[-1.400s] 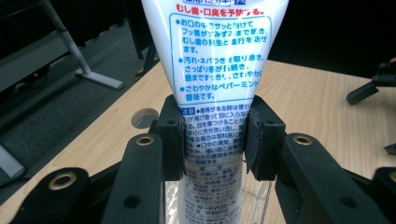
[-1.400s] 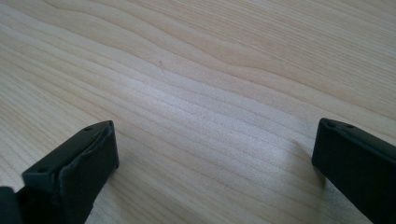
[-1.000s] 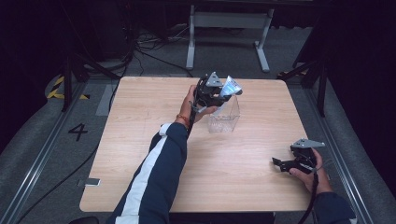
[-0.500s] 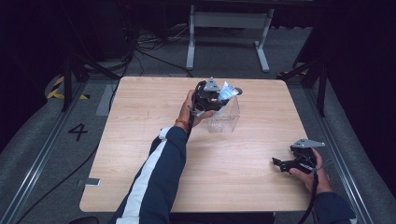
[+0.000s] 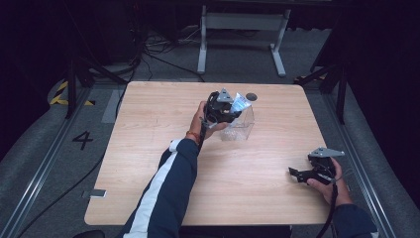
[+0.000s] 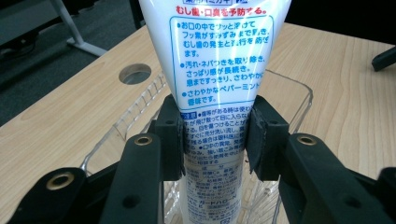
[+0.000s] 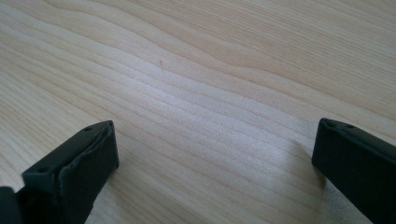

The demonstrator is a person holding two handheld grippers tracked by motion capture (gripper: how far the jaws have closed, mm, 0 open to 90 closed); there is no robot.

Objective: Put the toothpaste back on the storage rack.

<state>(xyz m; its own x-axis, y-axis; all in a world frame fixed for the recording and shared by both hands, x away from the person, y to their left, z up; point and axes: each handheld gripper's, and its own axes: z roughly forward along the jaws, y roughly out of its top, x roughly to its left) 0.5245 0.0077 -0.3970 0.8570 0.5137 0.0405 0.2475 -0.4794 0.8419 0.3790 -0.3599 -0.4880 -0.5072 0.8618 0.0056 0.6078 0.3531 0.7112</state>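
Fingers [image 6: 173,135] of the left gripper [image 6: 215,140] are clamped on a white toothpaste tube [image 6: 217,60], one pad on each flank, about midway along its printed body. Blue and red Japanese print on the tube is legible in the left gripper view; in the high view the tube [image 5: 241,103] is reduced to a pale, tilted sliver. The tube's lower end is seen going down into a clear plastic bin [image 6: 289,95], though contact with the bin floor cannot be told. Ribbed walls of the bin and a round grommet hole [image 6: 135,73] in the table [image 6: 70,107] are resolved just beyond it.

From the high view, placement is given: left gripper [image 5: 223,106] is held over the bin [image 5: 240,126], at the table's [image 5: 148,148] far centre, hole [image 5: 251,96] just behind.

Right gripper [image 5: 313,172] is seen near the right edge, well apart from the bin, held low in the hand [image 5: 331,178]. Its jaw state is not resolved there. In the right gripper view the pads [image 7: 74,168] are spread wide with bare wood grain between them, nothing gripped.
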